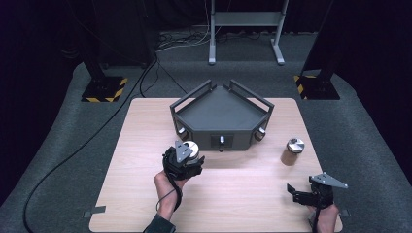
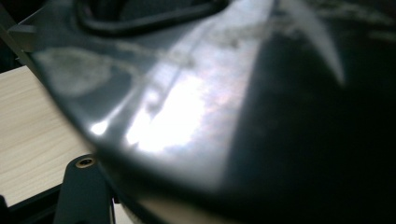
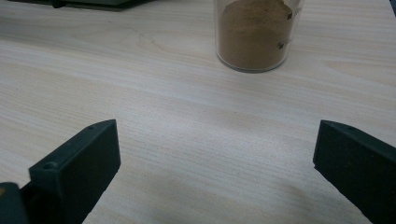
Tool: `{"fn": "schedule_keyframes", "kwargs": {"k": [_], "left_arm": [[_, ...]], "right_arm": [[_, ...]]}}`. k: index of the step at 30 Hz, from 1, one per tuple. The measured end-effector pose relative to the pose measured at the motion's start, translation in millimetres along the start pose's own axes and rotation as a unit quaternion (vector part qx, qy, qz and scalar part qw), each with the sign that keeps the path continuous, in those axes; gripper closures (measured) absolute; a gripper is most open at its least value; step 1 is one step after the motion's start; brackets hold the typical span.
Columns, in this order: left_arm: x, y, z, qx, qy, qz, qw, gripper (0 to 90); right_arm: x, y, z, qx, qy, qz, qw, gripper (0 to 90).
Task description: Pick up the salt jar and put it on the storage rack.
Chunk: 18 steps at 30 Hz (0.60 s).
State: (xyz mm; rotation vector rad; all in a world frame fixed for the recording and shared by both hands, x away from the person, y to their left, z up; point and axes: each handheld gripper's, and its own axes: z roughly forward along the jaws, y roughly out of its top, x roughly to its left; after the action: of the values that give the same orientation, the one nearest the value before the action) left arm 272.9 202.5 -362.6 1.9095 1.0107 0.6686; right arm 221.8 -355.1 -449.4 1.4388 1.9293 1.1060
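A jar with a silver lid (image 1: 191, 146) stands on the wooden table (image 1: 233, 194), just in front of the left corner of a dark grey tray (image 1: 221, 110). My left gripper (image 1: 187, 156) is shut around it. In the left gripper view the shiny lid (image 2: 196, 107) is blurred and very near, with one black jaw at the lower left. A second jar (image 1: 292, 151) of brown powder stands to the right. In the right gripper view that jar (image 3: 254, 35) is straight ahead and well beyond my right gripper (image 3: 217, 144), which is wide open over bare wood. My right gripper (image 1: 294, 192) hovers near the table's front right corner.
The tray has raised rail handles at the back and small round parts under its front corners (image 1: 261, 133). Beyond the table are a metal stand (image 1: 245, 29), cables on the floor, and two posts on black and yellow striped bases (image 1: 104, 90).
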Motion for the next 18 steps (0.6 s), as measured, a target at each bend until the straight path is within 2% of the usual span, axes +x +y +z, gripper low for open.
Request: {"fn": "schedule_keyframes", "kwargs": {"k": [18], "left_arm": [[4.6, 18.2, 7.3, -0.003, -0.002, 0.000, 1.0000, 31.5]], "right_arm": [[-0.8, 0.3, 0.2, 0.001, 0.002, 0.001, 1.0000, 0.0]]}}
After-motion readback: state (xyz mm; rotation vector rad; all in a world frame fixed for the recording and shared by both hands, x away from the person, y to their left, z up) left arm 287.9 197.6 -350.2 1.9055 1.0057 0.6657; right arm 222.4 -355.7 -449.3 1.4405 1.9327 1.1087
